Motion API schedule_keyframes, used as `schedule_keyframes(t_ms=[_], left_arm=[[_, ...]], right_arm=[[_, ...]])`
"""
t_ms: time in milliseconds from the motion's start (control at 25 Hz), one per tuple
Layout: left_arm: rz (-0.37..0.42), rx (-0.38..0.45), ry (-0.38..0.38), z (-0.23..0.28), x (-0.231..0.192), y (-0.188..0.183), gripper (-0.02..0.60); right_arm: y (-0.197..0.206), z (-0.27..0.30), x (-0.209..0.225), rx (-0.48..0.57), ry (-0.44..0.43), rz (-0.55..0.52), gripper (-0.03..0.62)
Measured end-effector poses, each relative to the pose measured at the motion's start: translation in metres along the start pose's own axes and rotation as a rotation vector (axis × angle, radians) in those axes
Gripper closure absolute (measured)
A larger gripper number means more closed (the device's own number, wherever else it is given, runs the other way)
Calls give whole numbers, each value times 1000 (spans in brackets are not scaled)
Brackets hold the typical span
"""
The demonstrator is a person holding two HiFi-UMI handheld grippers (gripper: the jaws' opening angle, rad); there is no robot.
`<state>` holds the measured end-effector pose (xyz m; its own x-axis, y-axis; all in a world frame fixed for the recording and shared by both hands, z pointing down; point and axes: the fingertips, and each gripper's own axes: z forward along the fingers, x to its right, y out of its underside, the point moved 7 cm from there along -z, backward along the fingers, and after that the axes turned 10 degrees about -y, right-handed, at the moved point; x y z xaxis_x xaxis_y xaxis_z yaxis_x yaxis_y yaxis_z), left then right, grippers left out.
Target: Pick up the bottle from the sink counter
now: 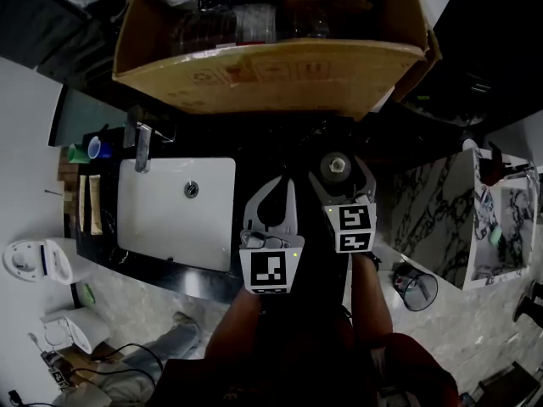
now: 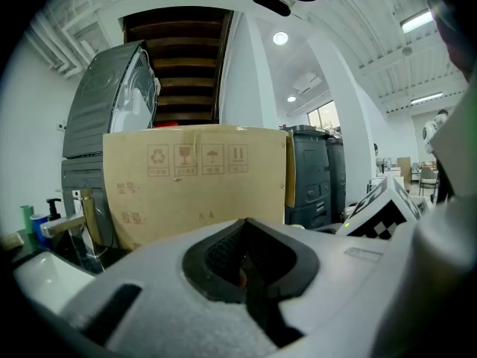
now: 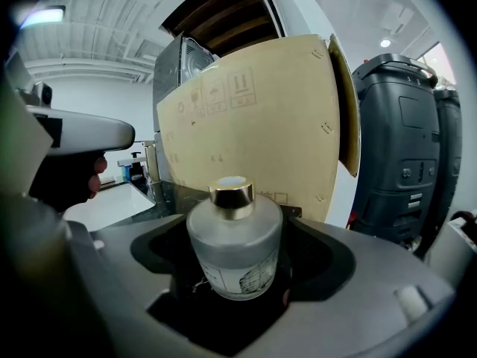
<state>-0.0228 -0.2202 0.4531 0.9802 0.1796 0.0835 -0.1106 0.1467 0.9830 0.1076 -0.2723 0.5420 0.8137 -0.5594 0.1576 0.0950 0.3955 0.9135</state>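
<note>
While the gold-capped frosted glass bottle [image 3: 235,237] is standing on the dark surface [image 1: 280,142] right of the white sink [image 1: 153,219], the right gripper [image 1: 341,175] is bracketing it, fingers spread, seemingly clear of it, readying a grasp; the left gripper [image 1: 282,186] is idling alongside, fingers pressed together.

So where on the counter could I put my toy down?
The white sink basin is bare. Dark counter looks free between the sink's right edge and the bottle, below the cardboard box. It is crowded at the left end, round the faucet and cups.
</note>
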Motion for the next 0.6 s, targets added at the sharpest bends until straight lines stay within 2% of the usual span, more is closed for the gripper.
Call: schedule_keyframes(t_ms=[240, 440, 600], left_arm=[[-5, -6, -5, 4, 1, 2, 578], [6, -26, 1, 6, 2, 4, 578], [-1, -47, -2, 6, 2, 7, 578]], right_arm=[[0, 5, 3, -13, -21, 18, 194], [0, 7, 2, -30, -36, 25, 243], [1, 8, 2, -34, -34, 21, 244]])
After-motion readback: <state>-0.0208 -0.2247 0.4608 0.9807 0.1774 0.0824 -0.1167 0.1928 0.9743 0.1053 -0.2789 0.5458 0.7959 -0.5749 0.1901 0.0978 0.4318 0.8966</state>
